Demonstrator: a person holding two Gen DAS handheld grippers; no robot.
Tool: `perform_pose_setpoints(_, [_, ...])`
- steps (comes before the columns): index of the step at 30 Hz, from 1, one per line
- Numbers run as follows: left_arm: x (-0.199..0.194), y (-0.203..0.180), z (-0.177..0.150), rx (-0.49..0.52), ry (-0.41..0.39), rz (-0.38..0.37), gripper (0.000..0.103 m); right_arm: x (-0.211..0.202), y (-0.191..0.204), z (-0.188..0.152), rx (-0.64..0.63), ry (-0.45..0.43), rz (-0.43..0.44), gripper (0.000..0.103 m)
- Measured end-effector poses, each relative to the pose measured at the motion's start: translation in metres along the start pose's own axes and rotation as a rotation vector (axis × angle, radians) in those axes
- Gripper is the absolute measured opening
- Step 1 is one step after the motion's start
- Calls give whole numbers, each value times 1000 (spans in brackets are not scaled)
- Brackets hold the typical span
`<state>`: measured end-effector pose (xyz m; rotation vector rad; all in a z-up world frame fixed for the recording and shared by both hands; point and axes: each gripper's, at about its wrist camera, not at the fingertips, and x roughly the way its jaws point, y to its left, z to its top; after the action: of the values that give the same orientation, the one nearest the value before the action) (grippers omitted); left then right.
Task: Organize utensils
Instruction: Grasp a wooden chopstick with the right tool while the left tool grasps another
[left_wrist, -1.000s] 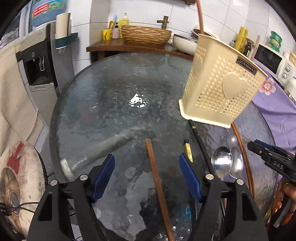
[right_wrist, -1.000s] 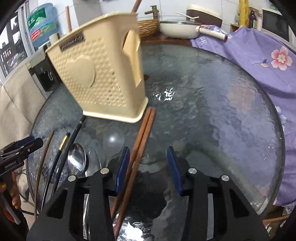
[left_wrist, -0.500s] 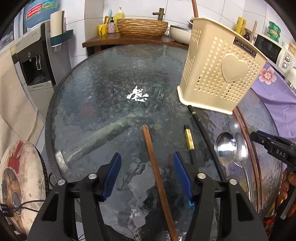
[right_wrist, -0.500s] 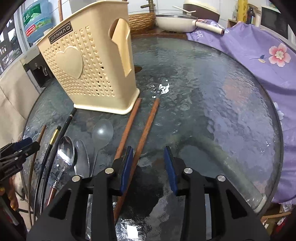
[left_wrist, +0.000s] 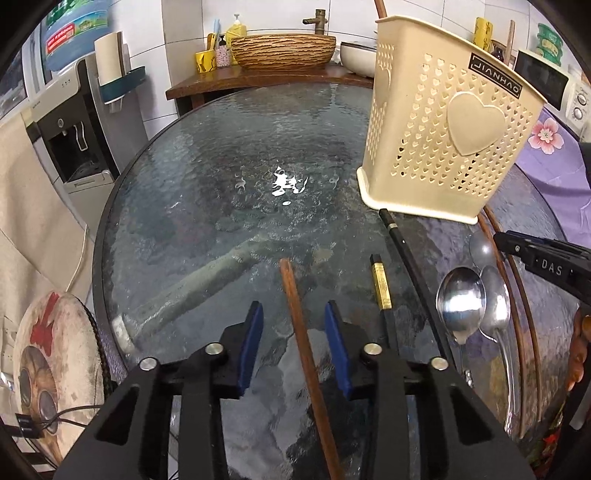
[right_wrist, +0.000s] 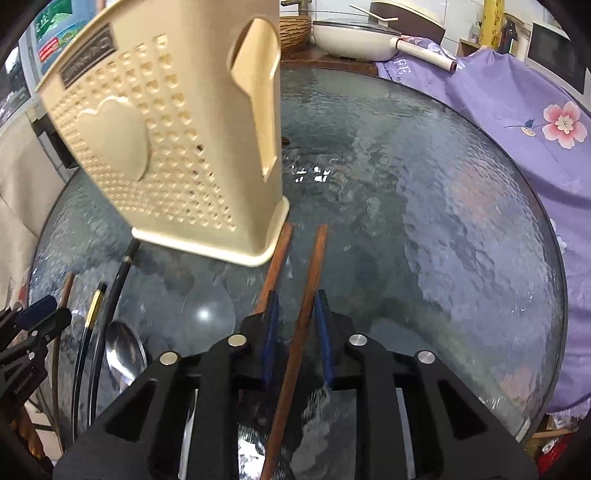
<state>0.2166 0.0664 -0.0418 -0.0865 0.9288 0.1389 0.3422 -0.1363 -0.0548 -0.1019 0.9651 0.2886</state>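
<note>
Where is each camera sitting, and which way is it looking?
Left wrist: rides on the left gripper, looking forward over the glass table at a brown chopstick between its open blue fingers; the right gripper pokes in from the right.
Right wrist: rides on the right gripper, looking along another brown chopstick between its open fingers; the left gripper shows at far left.
Both see the cream basket, the spoons and the table.

Bright, fisheye-warped edges, glare on glass table (left_wrist: 288, 183)
</note>
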Motion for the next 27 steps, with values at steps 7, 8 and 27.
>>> perform_pose_setpoints(7, [5, -11, 8, 32, 6, 7, 25, 8, -4, 10, 6, -4, -25, 12])
perform_pose_setpoints(8, [5, -11, 8, 32, 8, 5, 24, 9, -6, 11, 6, -6, -25, 12])
perform_pose_setpoints(27, [3, -21, 6, 43, -2, 7, 8, 4, 3, -1, -19, -37, -44, 8])
